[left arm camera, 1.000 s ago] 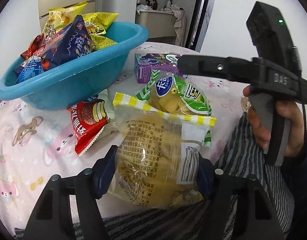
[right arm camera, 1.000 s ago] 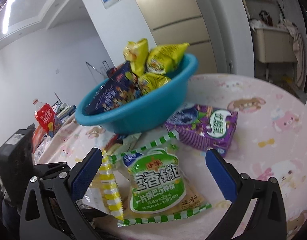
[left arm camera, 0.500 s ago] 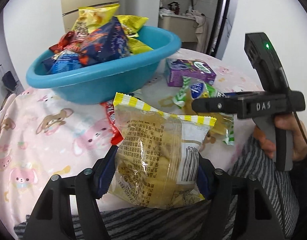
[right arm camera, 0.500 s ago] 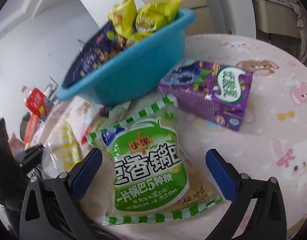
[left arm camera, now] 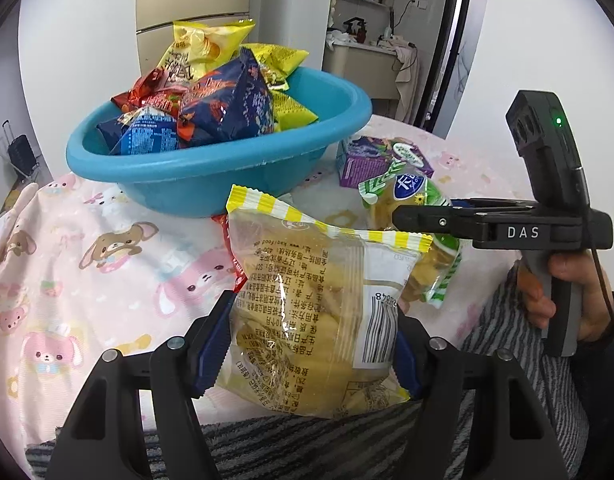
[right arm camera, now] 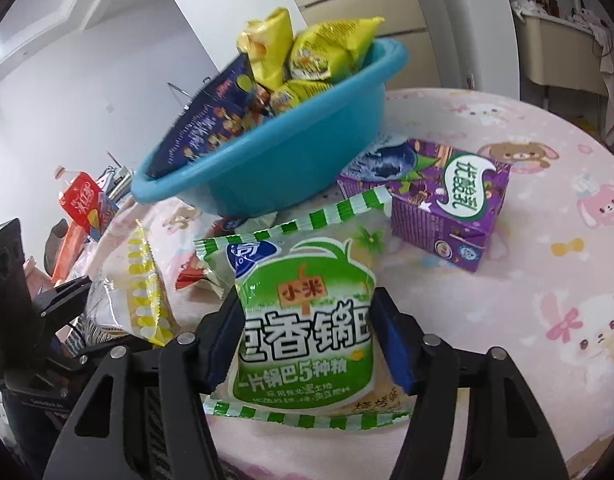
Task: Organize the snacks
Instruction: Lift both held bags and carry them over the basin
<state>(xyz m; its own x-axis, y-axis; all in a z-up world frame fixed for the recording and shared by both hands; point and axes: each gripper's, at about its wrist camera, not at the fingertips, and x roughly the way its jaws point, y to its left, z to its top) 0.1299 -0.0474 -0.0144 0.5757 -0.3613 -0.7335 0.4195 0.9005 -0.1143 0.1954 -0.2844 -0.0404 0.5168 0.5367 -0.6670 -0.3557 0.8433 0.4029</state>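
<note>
Left gripper [left arm camera: 307,344] clamps yellow-striped snack bag [left arm camera: 319,312]; right gripper [right arm camera: 307,340] clamps green snack bag [right arm camera: 307,320], both near blue basin [left arm camera: 211,172].

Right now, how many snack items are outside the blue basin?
4 visible: yellow-striped bag in the left gripper, green bag in the right gripper, purple carton on the tablecloth, red packet beside the blue basin. More may be hidden.

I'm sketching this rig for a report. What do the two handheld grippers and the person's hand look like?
Both grippers, left and right, have black angular fingers with blue pads and silver screws. The right's black body reads "DAS", shows a green light, and has a grey handle. The bare hand has a dark sleeve.
</note>
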